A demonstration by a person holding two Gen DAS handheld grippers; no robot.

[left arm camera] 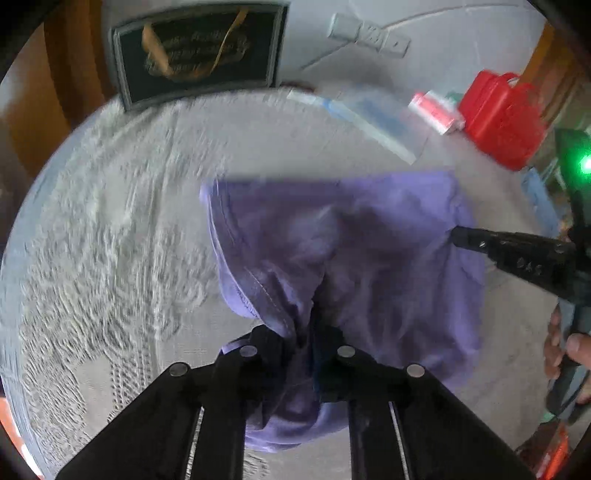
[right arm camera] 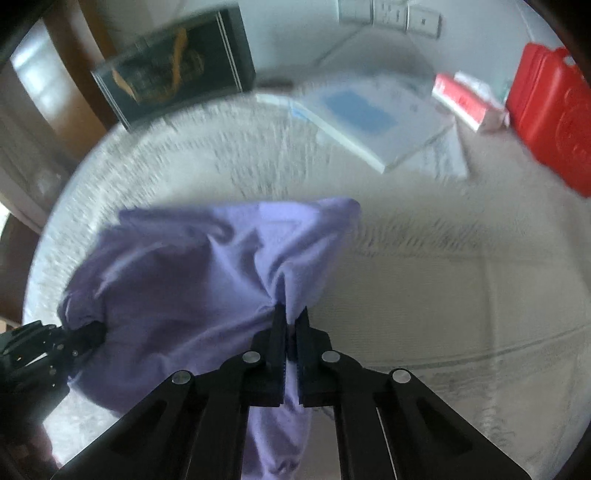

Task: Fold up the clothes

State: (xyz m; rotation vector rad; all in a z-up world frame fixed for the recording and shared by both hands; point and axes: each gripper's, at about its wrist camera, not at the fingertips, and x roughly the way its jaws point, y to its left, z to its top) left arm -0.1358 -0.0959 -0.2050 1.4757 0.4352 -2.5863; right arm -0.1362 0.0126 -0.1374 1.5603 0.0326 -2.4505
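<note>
A purple garment (left arm camera: 354, 251) hangs stretched between both grippers above a round table with a white lace cloth (left arm camera: 110, 240). My left gripper (left arm camera: 303, 343) is shut on a bunched edge of the garment; it also shows at the lower left of the right wrist view (right arm camera: 83, 338). My right gripper (right arm camera: 291, 325) is shut on another edge of the garment (right arm camera: 192, 273), with cloth hanging down between its fingers. It shows at the right of the left wrist view (left arm camera: 458, 236), pinching the garment's side.
At the table's far side stand a dark framed plaque (left arm camera: 199, 48), a white and blue book (right arm camera: 369, 114), a red and white box (right arm camera: 465, 101) and a red plastic container (right arm camera: 554, 114). A wall with sockets (left arm camera: 369, 33) lies behind.
</note>
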